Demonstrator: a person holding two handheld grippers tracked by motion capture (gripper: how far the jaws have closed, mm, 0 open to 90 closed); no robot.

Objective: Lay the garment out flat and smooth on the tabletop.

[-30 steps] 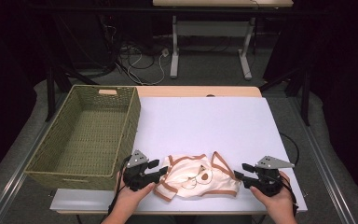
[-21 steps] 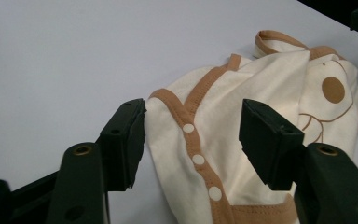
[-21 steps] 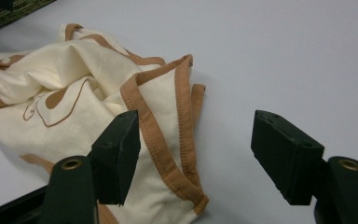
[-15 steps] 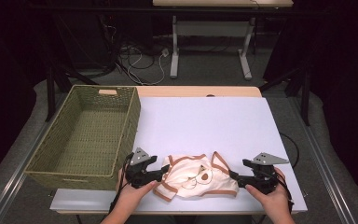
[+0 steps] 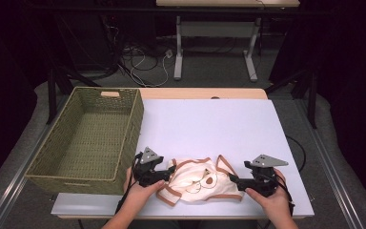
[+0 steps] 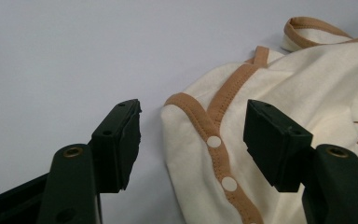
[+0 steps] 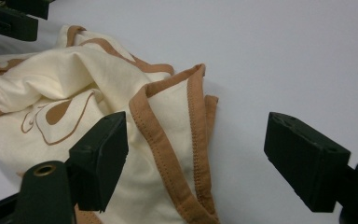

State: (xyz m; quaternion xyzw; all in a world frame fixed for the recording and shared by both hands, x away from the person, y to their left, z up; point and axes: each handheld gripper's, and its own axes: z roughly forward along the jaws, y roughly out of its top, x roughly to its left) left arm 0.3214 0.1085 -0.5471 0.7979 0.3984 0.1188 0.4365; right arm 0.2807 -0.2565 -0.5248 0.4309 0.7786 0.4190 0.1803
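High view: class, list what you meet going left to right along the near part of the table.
Basket → left gripper → garment → right gripper

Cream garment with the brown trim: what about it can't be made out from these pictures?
- Garment, high view: crumpled folds hide its full shape; the brown print is too small to read.
- Left gripper view: the frame's right edge crops the print.
- Right gripper view: its near jaw covers the lower hem.
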